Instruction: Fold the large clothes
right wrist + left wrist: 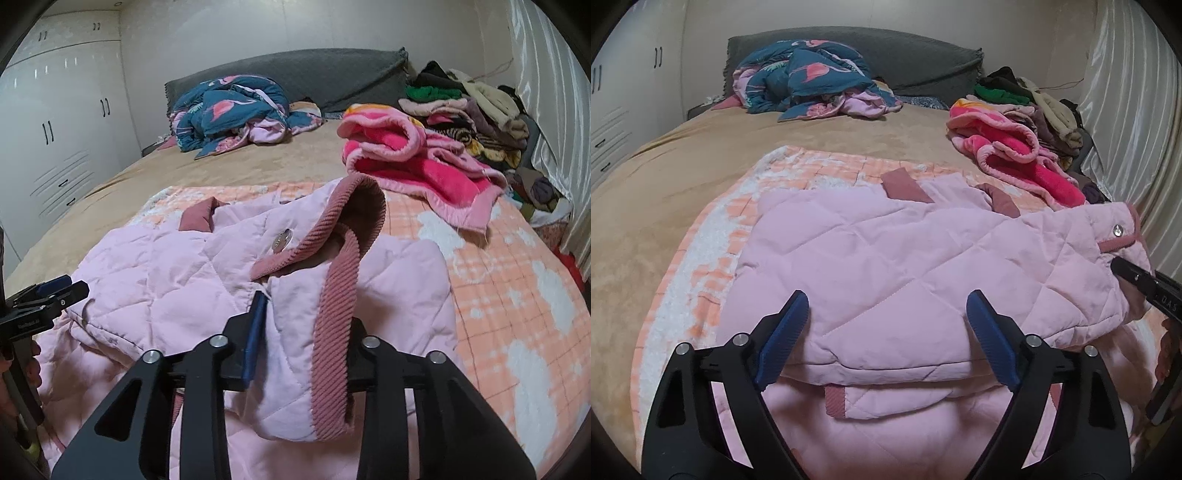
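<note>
A pale pink quilted jacket [886, 266] with dusty-rose corduroy trim lies partly folded on an orange-and-white checked blanket [713, 236] on the bed. My left gripper [886, 325] is open, its blue pads on either side of the jacket's folded near edge, holding nothing. My right gripper [295, 332] is shut on the jacket [177, 273] near its trimmed edge and snap button [281, 236], lifting that part slightly. The right gripper's tip shows in the left wrist view [1134, 277]; the left gripper shows in the right wrist view [48, 295].
A tan bedspread [701, 147] covers the bed. A crumpled blue flamingo quilt [812, 77] lies by the grey headboard [923, 62]. A bright pink fleece [1015, 155] and a pile of clothes [1041, 103] sit at the right. White wardrobes [55, 129] stand left, curtain [1137, 129] right.
</note>
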